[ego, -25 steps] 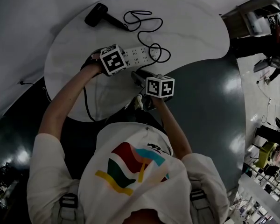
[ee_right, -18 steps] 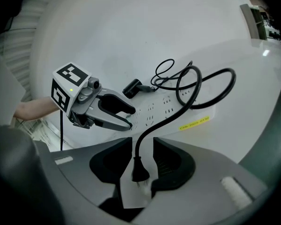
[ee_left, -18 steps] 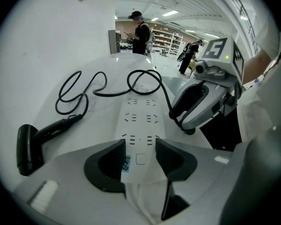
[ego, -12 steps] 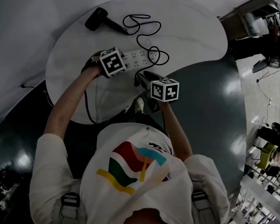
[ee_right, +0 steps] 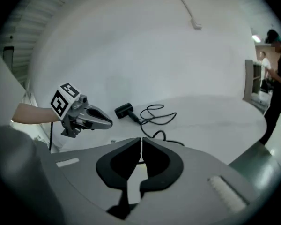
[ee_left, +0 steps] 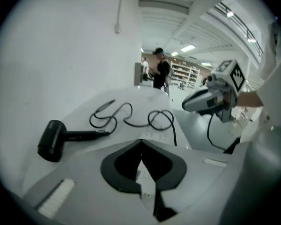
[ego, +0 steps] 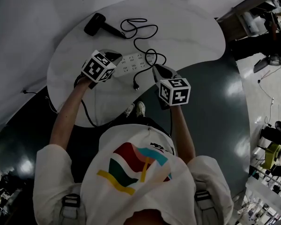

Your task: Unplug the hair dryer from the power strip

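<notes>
The black hair dryer [ego: 96, 23] lies at the table's far left, and its cord [ego: 140, 32] loops toward the white power strip [ego: 136, 60]. The cord's plug [ego: 136, 86] lies loose on the table in front of the strip, out of any socket. My left gripper [ego: 113, 56] hovers over the strip's left end, shut on nothing. My right gripper [ego: 157, 68] hangs off the strip's right end, its jaws closing with nothing between them. The left gripper view shows the dryer [ee_left: 51, 139] and the right gripper [ee_left: 206, 100]. The right gripper view shows the dryer [ee_right: 124, 110] and the left gripper [ee_right: 103, 122].
The white kidney-shaped table [ego: 192, 27] stands on a dark glossy floor [ego: 210, 102]. The strip's black cable [ego: 86, 111] drops off the near left edge. Shelving and clutter [ego: 267, 22] stand at the right. A person [ee_left: 160, 74] stands far beyond the table.
Both grippers have lifted and drawn back from the power strip, and both sets of jaws have closed. The plug now shows lying loose on the table where the right gripper was.
</notes>
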The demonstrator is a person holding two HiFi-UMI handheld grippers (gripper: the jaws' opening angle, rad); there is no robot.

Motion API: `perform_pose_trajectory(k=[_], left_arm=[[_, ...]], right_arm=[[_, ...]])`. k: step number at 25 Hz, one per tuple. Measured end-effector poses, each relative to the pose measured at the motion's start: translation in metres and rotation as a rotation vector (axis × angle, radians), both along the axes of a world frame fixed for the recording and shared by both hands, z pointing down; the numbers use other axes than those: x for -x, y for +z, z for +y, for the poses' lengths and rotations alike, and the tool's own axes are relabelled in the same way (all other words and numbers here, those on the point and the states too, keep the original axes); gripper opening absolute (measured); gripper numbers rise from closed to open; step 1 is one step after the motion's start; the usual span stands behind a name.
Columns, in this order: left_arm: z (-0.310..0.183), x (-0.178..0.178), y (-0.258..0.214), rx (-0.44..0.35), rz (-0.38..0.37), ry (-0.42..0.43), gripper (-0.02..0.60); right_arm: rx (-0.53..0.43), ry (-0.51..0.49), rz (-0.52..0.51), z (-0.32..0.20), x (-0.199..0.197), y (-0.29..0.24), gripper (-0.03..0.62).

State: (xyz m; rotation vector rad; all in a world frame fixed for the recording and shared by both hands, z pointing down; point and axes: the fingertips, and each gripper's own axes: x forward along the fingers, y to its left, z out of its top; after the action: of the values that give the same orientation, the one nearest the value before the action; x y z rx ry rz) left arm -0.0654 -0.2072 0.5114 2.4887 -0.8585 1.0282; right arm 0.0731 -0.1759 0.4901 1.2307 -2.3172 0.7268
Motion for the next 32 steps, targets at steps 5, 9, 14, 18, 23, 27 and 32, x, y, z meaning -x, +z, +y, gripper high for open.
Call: perform_pose_trajectory(k=[5, 9, 14, 18, 23, 27, 32], left_arm=[[-0.010, 0.002, -0.109, -0.198, 0.375, -0.285, 0.000], [0.006, 0.002, -0.188, -0.388, 0.493, -0.381, 0.000], [0.039, 0.008, -0.251, -0.662, 0.502, -0.485, 0.000], [0.063, 0.019, -0.275, -0.796, 0.440, -0.555, 0.000], [0.072, 0.025, -0.268, -0.791, 0.426, -0.538, 0.000], [0.076, 0.037, -0.273, -0.858, 0.509, -0.595, 0.000], [0.084, 0.033, -0.280, -0.909, 0.462, -0.558, 0.000]], right_arm=[[-0.252, 0.046, 0.027, -0.025, 0.000, -0.084, 0.014], [-0.459, 0.078, -0.035, -0.030, 0.011, -0.164, 0.014], [-0.670, 0.088, -0.095, -0.011, 0.032, -0.236, 0.014], [-0.778, 0.076, -0.069, 0.013, 0.045, -0.265, 0.014], [-0.746, 0.079, -0.040, 0.021, 0.057, -0.242, 0.014], [-0.727, 0.044, -0.049, 0.028, 0.065, -0.233, 0.012], [-0.716, 0.050, -0.035, 0.029, 0.063, -0.230, 0.012]])
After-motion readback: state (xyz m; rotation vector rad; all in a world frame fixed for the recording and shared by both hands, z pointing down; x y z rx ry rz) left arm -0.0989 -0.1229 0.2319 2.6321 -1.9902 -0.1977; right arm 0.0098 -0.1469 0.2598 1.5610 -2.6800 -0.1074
